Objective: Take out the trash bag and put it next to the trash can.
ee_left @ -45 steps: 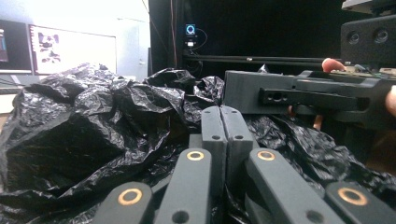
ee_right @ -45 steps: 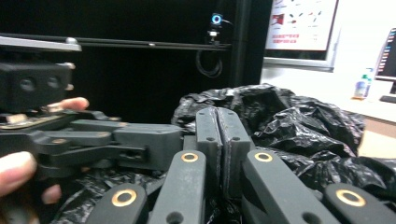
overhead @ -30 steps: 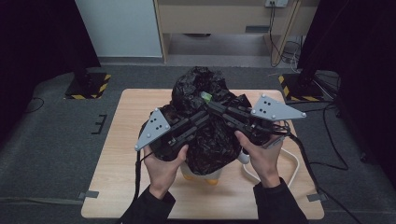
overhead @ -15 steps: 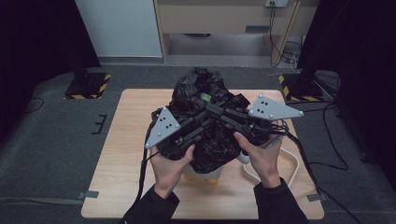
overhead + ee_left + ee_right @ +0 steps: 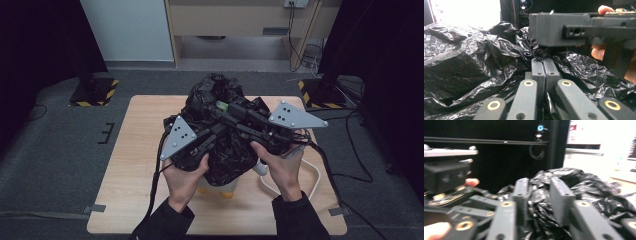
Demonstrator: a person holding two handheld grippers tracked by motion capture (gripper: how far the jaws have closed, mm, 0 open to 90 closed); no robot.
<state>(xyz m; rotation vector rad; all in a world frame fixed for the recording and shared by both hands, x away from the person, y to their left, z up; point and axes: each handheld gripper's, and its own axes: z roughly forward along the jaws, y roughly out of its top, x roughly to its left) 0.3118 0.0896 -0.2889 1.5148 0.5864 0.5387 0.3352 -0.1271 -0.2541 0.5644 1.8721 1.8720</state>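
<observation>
A crumpled black plastic bag (image 5: 220, 92) bulges out of a white bin (image 5: 220, 189) in the middle of the wooden table (image 5: 135, 165). Both hand-held grippers meet over the bag's top. My left gripper (image 5: 220, 131) reaches in from the left; in its own view the jaws (image 5: 543, 62) lie pressed together, their tips pinching a twisted bunch of the bag (image 5: 474, 62). My right gripper (image 5: 227, 111) crosses above it from the right. Its jaws (image 5: 541, 187) have just been opening and now stand apart, with twisted bag plastic (image 5: 574, 180) loose between them.
A white cable (image 5: 312, 175) loops on the table at the right, beside the bin. Black cables trail from both grippers over the front and right edges. Yellow-and-black stand bases (image 5: 92, 92) sit on the floor behind the table.
The left gripper has slid right and forward toward the bag's top, and its grey plate now sits closer to the middle. The right gripper has stayed put.
</observation>
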